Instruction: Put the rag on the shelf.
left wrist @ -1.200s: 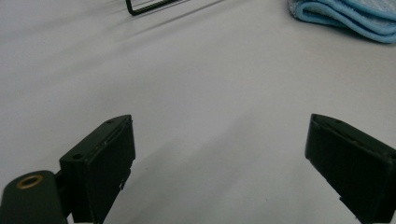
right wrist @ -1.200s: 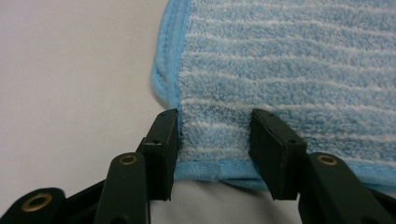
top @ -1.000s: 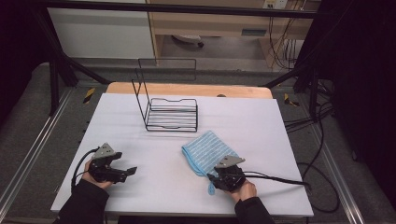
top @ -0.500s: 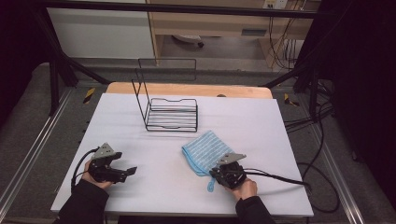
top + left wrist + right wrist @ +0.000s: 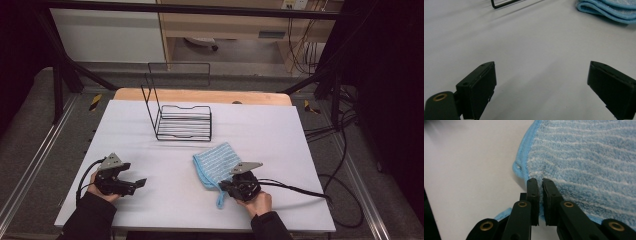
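Right gripper [image 5: 231, 186] low at front right of table [image 5: 280, 130], jaws pinched on near edge of cloth [image 5: 216, 164]; left gripper [image 5: 134, 184] resting front left, jaws spread, pointing right

A lab or workshop test bay: a white-topped table [image 5: 280, 130] stands inside a black metal frame [image 5: 60, 75] on grey floor, cables [image 5: 345, 150] trailing at the right, a wooden bench [image 5: 225, 25] at the far wall.
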### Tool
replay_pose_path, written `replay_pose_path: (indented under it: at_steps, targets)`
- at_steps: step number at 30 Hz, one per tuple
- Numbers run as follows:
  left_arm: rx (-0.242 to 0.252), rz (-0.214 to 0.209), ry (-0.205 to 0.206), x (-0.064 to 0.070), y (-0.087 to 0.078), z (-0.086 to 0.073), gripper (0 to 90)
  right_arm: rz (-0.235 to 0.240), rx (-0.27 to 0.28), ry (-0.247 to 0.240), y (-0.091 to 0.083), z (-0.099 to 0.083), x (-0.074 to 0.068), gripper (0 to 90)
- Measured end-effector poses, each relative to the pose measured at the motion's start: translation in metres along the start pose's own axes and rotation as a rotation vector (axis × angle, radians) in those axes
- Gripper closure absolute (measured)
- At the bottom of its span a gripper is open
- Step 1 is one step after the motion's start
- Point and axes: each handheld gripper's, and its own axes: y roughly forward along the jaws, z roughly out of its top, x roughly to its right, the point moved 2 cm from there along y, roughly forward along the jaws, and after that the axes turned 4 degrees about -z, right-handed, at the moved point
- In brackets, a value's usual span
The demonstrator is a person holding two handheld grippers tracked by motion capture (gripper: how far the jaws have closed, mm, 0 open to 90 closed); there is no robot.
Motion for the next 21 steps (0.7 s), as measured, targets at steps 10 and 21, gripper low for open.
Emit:
replay_pose_path:
  at_steps: [10,21]
  targets:
    - [-0.003,0.003,-0.003,0.0,0.001,0.0,8.4,0.033,0.021,0.025,0.009,0.006,-0.023,85.0]
    - [-0.003,0.004,-0.004,0.0,0.001,0.0,8.3,0.026,0.043,0.048,0.025,0.017,-0.055,85.0]
